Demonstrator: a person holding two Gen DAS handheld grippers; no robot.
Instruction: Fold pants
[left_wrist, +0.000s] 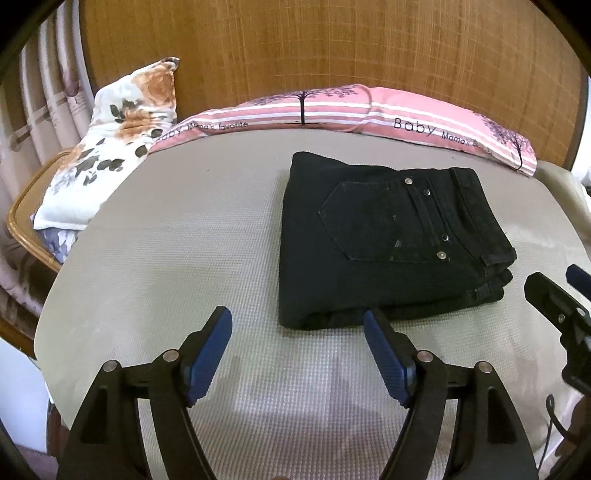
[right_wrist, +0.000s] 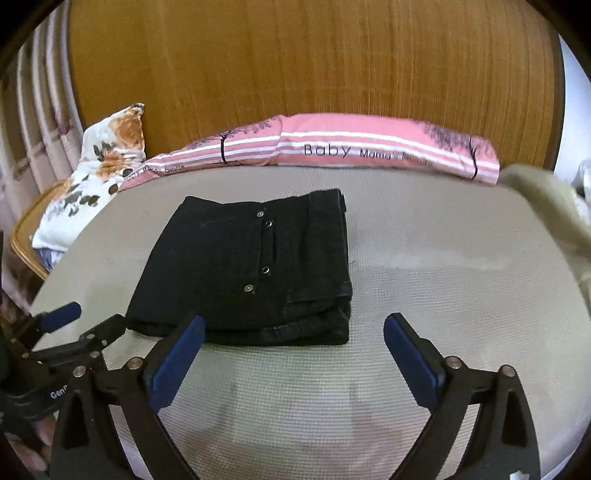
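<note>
While both grippers are gaping wide and empty, left gripper (left_wrist: 297, 325) and right gripper (right_wrist: 293, 332), one folded pants bundle (left_wrist: 384, 243) is lying just ahead; two pink pillows (left_wrist: 424, 122), possibly overlapping, are sitting beyond.

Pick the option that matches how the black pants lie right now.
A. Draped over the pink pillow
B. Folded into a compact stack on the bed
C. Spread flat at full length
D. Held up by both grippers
B: the black pants lie as a layered rectangle on the bed, and the open left gripper and right gripper hold nothing.

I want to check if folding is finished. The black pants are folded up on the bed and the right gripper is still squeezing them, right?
Not quite. The black pants are folded on the bed, but the right gripper is open and empty, as the right wrist view shows.
</note>
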